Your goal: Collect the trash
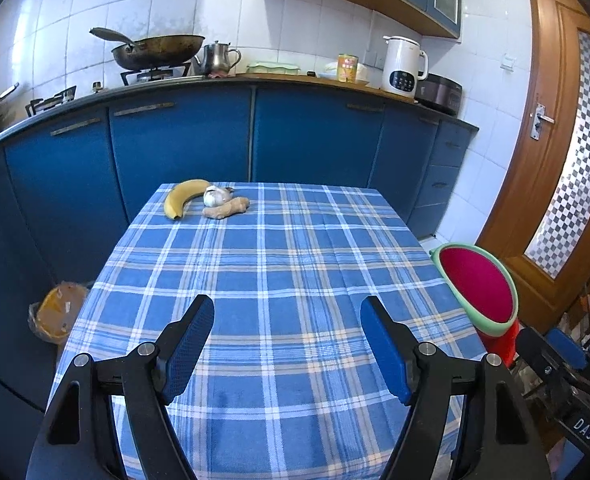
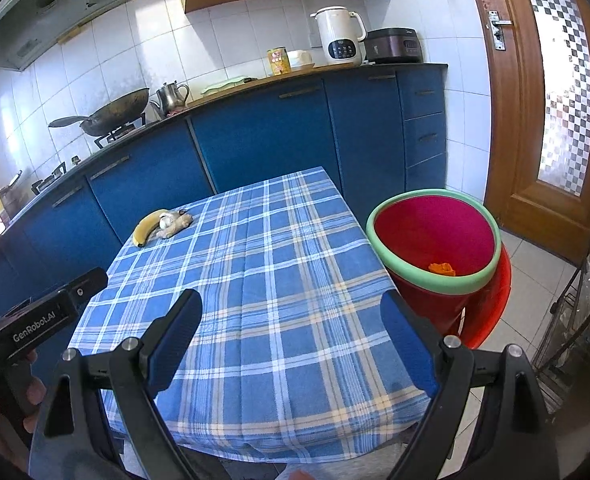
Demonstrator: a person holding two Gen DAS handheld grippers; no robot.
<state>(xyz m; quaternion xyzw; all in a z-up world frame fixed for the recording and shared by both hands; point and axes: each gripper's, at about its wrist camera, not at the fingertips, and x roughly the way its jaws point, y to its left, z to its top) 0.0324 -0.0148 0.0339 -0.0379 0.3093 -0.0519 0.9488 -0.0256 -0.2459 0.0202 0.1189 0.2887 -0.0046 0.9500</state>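
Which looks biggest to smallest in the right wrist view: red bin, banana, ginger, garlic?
1. Red bin, largest by far, though it is also nearest the camera.
2. Banana.
3. Ginger.
4. Garlic, partly hidden behind the ginger, so 3 versus 4 is unsure.

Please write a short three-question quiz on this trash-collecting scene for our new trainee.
1. True or false: the yellow banana lies on the blue plaid tablecloth.
2. What sits inside the red bin with the green rim? A) a metal can B) an orange scrap C) a white cup
3. Are the left gripper and right gripper open or shut?

Key: 1 true; 2 B; 3 both open, holding nothing.
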